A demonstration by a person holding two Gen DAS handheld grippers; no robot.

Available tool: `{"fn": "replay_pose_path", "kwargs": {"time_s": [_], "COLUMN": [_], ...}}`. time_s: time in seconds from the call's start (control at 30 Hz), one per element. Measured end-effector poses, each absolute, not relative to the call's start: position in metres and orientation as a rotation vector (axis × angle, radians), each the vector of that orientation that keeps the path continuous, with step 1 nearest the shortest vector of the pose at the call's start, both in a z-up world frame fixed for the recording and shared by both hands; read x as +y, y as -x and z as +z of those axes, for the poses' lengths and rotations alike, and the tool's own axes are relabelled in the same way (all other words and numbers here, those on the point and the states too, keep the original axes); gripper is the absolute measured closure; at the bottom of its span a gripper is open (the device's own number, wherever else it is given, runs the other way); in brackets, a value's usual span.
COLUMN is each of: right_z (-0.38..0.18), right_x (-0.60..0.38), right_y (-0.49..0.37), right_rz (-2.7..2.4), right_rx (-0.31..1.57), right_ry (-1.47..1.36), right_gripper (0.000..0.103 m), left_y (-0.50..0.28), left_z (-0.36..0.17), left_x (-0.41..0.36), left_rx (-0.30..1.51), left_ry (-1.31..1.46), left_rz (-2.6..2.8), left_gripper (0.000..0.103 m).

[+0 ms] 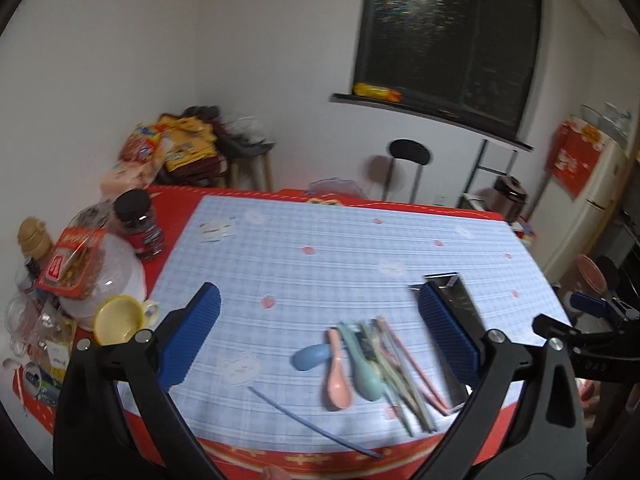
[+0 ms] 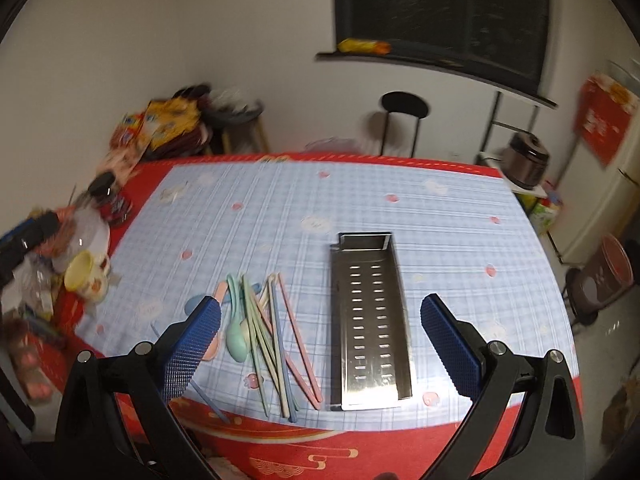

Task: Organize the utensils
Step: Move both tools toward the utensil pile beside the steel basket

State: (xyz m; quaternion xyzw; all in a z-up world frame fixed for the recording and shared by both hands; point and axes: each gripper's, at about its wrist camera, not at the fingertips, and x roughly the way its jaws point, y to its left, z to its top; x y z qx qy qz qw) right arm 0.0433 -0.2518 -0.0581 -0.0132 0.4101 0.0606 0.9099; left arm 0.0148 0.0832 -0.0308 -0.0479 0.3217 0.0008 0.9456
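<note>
A: Where were the utensils (image 2: pixel 260 332)?
B: Heaped on the counter (image 2: pixel 440 232), just left of the steel tray (image 2: pixel 370 320).
A: And the grippers?
B: Left gripper (image 1: pixel 320 336) and right gripper (image 2: pixel 320 340) both hung wide apart above, holding nothing.

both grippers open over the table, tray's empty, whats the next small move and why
Probably lower the left gripper onto the pink spoon at the near-left edge of the utensil pile. Both grippers hang open and hold nothing, the metal tray beside the pile shows only bare slots, and that spoon lies between the left fingers with less overlap than the bunched chopsticks.
</note>
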Motion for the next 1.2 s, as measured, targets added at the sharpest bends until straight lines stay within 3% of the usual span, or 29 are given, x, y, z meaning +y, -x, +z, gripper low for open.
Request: {"fn": "replay_pose_path", "kwargs": {"time_s": [0.33, 0.57, 0.9, 1.07, 1.2], "right_z": [-0.100, -0.135, -0.173, -0.188, -0.196], "right_x": [-0.201, -0.181, -0.195, -0.204, -0.204], "right_y": [-0.074, -0.081, -0.072, -0.085, -0.096], "right_rz": [0.293, 0.281, 0.187, 0.269, 0.351], "right_rx": [0.961, 1.064, 1.160, 1.170, 1.153], "right_ry": [0.170, 0.116, 0.021, 0.054, 0.102], "right_gripper": [0.005, 0.005, 0.005, 0.005, 0.005], "left_y": [-0.038, -0.043, -0.070, -0.065, -0.056], "left_z": [-0.084, -0.125, -0.196, -0.218, -0.225], "left_x": [0.144, 0.173, 0.155, 0.156, 0.147], "left_rx": [0.876, 0.978, 1.132, 1.160, 1.143], "left_ry": [0.156, 0.238, 0.105, 0.285, 0.253], "left_rz": [0.090, 0.024, -0.101, -0.120, -0.018], "left_gripper": [0.005, 0.005, 0.006, 0.006, 0.006]}}
